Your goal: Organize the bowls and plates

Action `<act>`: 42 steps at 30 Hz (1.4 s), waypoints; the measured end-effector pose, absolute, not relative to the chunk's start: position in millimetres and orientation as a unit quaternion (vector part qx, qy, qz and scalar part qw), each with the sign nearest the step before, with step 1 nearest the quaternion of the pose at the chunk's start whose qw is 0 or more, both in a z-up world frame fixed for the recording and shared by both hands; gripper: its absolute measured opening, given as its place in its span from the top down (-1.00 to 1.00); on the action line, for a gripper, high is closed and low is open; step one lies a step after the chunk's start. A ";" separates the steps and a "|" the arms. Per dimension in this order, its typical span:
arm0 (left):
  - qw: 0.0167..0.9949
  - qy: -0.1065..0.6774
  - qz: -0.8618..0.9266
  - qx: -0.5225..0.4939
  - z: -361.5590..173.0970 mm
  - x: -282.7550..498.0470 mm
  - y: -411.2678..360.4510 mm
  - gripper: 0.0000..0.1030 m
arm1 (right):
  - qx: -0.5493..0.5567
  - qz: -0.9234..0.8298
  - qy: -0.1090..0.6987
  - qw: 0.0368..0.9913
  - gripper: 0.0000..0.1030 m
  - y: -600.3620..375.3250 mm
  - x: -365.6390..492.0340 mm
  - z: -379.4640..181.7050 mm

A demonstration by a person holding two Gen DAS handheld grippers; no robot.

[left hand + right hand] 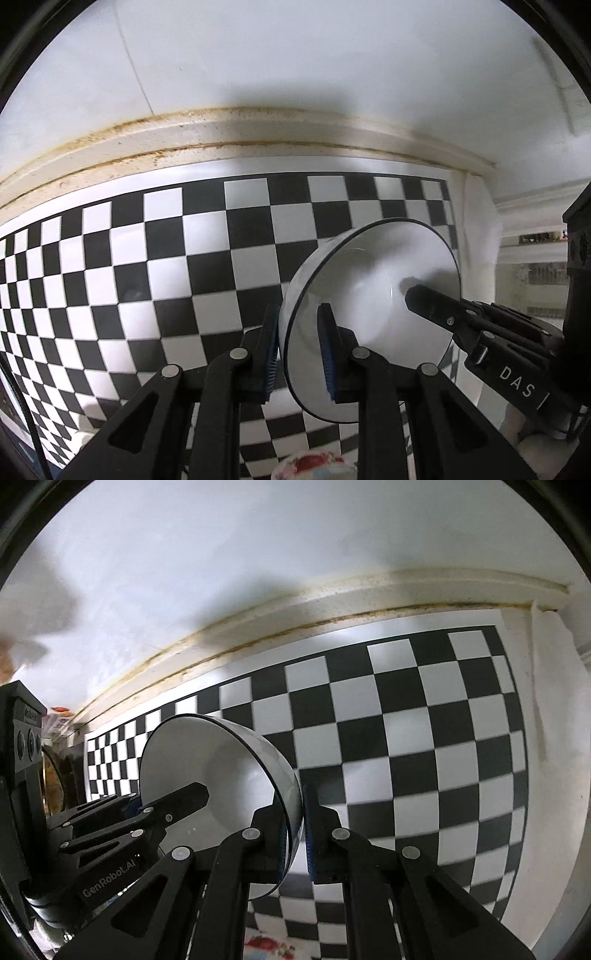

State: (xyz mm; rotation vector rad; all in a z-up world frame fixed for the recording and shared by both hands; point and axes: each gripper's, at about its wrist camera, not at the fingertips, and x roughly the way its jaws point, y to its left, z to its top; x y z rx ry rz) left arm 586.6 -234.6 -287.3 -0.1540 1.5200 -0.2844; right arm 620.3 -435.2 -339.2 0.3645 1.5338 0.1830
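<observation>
The checkered table [147, 258] lies bare to my left and right, so I can pass there. The wall [295, 66] closes the far side, and the bowl [369, 295] fills the gap between my grippers.

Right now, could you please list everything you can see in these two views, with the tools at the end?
bowl: one, white with a thin dark rim line, tilted on its side above the checkered surface, held at opposite rim edges by both tools.
checkered surface: one, black and white squares, under the bowl, running to the wall ledge.
wall ledge: one, cream with brownish stains along its seams, behind the checkered surface.
wall: white, above the ledge.
patterned dish: one, red and white floral, only an edge showing at the bottom of each view.
left tool: one, black with blue pads, closed on the bowl's rim.
right tool: one, black with blue pads, closed on the opposite rim.
</observation>
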 end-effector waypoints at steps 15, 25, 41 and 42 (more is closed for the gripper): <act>0.737 0.652 -0.167 -0.054 -217.8 484.5 -222.8 0.65 | 0.175 0.079 0.653 0.733 0.82 -425.4 499.9 -244.5; 0.712 0.678 -0.179 -0.041 -233.6 409.9 -216.0 0.65 | 0.180 0.070 0.665 0.721 0.82 -415.7 414.4 -248.4; 0.660 0.732 -0.170 -0.025 -299.8 380.1 -229.3 0.65 | 0.187 0.047 0.713 0.675 0.82 -414.9 363.9 -317.3; 0.657 0.734 -0.169 -0.022 -303.1 379.6 -231.7 0.65 | 0.186 0.046 0.715 0.672 0.82 -415.8 364.1 -319.8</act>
